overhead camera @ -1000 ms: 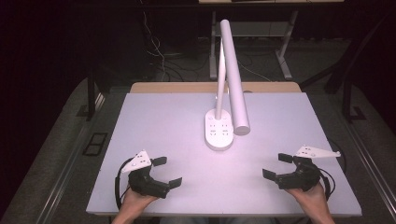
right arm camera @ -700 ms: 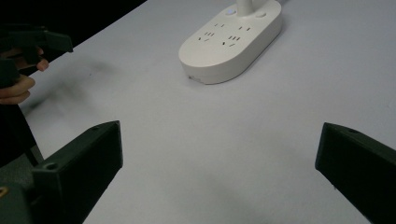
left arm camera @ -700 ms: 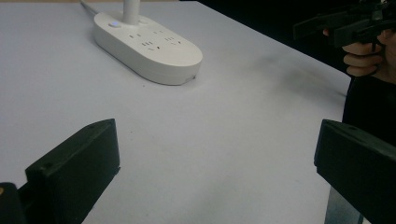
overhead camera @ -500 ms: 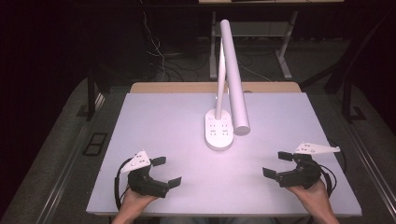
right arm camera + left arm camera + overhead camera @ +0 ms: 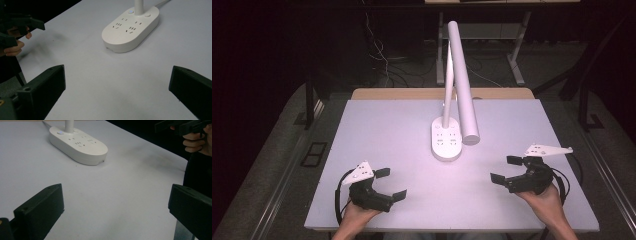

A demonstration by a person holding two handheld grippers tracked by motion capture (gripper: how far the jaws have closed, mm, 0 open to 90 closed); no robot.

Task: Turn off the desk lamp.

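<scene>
Nothing moved; lamp base ahead between left tongs and right tongs, both wide, empty.

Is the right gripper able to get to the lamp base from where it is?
Probably yes. The right gripper is open and apart from the lamp base, with only bare table between them in the high view and the right gripper view.

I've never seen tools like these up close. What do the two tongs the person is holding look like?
Both are black hand-held devices. The left tongs and the right tongs each end in two blocky, flat-faced black jaws. Each carries a pale three-cornered plate on top, dotted with small marks, and a black cable loops from the body. No sleeves can be seen on the forearms.
</scene>
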